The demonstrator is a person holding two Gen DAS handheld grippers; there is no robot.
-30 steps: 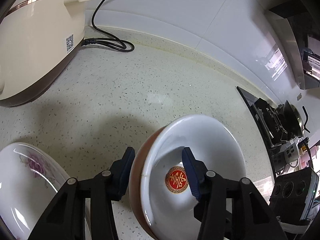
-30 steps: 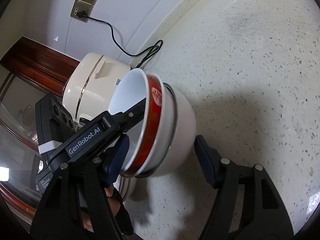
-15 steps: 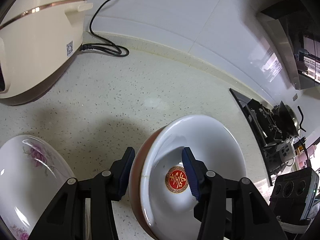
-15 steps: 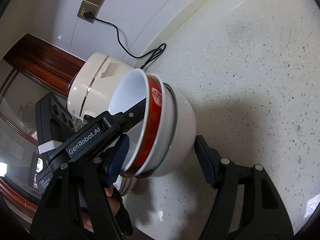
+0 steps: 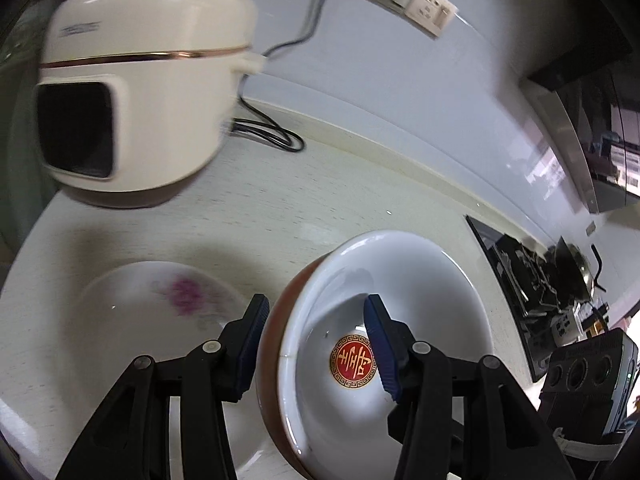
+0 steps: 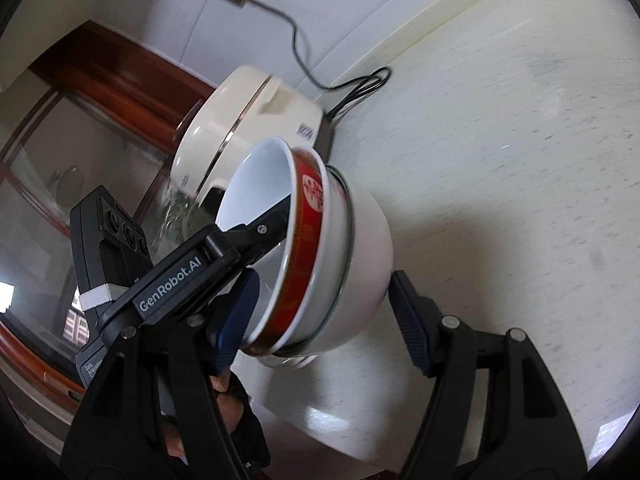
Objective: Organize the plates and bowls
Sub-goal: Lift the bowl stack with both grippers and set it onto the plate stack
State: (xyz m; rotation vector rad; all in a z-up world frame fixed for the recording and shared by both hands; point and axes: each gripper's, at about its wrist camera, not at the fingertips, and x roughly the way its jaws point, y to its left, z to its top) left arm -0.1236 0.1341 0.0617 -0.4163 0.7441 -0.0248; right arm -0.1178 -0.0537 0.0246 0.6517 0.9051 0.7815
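My left gripper (image 5: 314, 342) is shut on the rim of a red-and-white bowl (image 5: 408, 292) with a red emblem inside, held tilted in the air. In the right wrist view that bowl (image 6: 308, 240) sits nested in a plain white bowl (image 6: 360, 264). My right gripper (image 6: 320, 320) spans both bowls from outside, one finger at each side, seemingly clamped on the stack. A white plate with a purple flower (image 5: 160, 300) lies on the counter below and left of the left gripper.
A cream rice cooker (image 5: 136, 92) stands at the counter's back left, its black cord (image 5: 272, 136) coiled behind it. A stove (image 5: 532, 280) lies to the right. The speckled counter (image 6: 500, 160) extends to the wall.
Both grippers have lifted and swung the nested bowls left and back. The rice cooker and flowered plate have come further into view.
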